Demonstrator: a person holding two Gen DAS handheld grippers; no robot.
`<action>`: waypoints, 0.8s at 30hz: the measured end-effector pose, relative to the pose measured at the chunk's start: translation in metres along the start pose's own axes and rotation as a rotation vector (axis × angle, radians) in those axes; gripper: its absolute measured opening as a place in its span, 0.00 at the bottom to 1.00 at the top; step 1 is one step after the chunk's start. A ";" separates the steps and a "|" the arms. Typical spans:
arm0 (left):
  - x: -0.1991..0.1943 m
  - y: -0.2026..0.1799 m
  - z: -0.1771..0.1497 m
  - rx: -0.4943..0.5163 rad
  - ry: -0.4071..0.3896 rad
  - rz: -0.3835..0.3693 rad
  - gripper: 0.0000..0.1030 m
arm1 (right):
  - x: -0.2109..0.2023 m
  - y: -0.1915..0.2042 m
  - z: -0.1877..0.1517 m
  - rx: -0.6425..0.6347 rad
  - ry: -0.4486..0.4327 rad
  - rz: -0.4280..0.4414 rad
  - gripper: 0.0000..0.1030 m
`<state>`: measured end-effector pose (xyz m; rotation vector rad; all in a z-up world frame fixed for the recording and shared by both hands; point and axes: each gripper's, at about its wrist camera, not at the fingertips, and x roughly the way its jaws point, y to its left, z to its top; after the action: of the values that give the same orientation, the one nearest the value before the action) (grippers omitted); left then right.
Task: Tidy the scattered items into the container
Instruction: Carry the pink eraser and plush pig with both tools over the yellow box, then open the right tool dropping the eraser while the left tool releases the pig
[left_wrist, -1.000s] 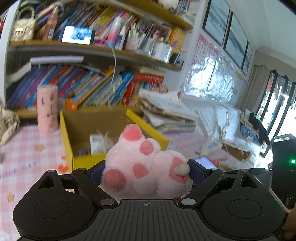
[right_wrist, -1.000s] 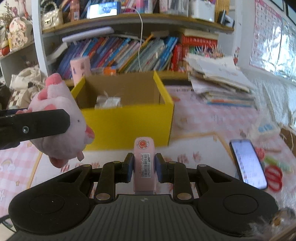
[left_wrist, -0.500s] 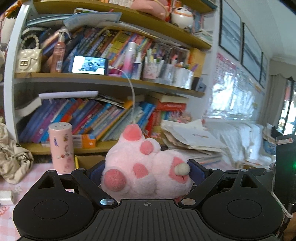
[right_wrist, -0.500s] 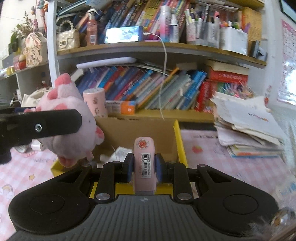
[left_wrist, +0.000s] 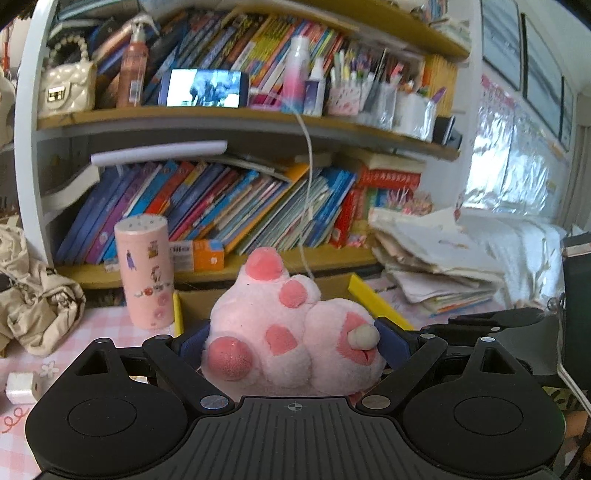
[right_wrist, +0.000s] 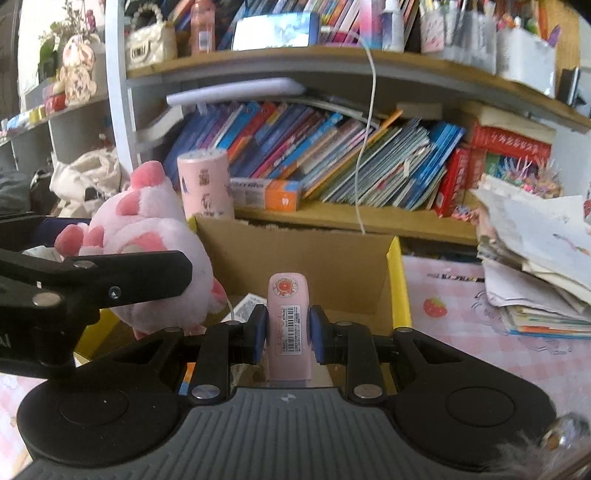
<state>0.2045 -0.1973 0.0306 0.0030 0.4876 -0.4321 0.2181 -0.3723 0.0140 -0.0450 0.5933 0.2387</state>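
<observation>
Both grippers are loaded and poised over the box (right_wrist: 397, 288), so the step in hand looks like the drop-off. The left gripper (left_wrist: 291, 338) has its jaws clenched on a pink plush (left_wrist: 291, 332), squeezed between the blue pads; from the right wrist view the plush (right_wrist: 155, 243) hangs above the box's left near corner, partly over the opening. The right gripper (right_wrist: 286, 325) has its jaws clamped on a slim pink case (right_wrist: 287, 321) with a barcode label, held upright and pointing toward the box's far wall, above the near side of the opening.

The box is yellow outside, brown cardboard inside, and sits on the pink checked table (right_wrist: 461, 295) against the bookshelf (right_wrist: 332, 214). Something white with a printed label already lies inside (right_wrist: 247, 306). A pink canister (left_wrist: 144, 269) stands just beside the box's left rear corner.

The next move probably calls for each gripper to ease lower into the opening and then release, one after the other so that they do not knock together. The plush is bulky and soft; it should be well inside the left wall before letting go, or it may catch on the rim and roll out. The case needs only a short drop.
</observation>
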 end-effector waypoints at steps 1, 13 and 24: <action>0.004 0.001 -0.001 0.001 0.011 0.003 0.90 | 0.004 -0.001 -0.001 -0.002 0.010 0.006 0.22; 0.031 0.005 -0.011 0.008 0.104 0.045 0.90 | 0.038 -0.007 -0.013 -0.008 0.102 0.051 0.22; 0.051 0.010 -0.020 -0.011 0.176 0.057 0.90 | 0.053 -0.010 -0.020 -0.010 0.181 0.052 0.23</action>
<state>0.2401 -0.2069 -0.0110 0.0447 0.6613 -0.3748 0.2519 -0.3736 -0.0327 -0.0617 0.7737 0.2903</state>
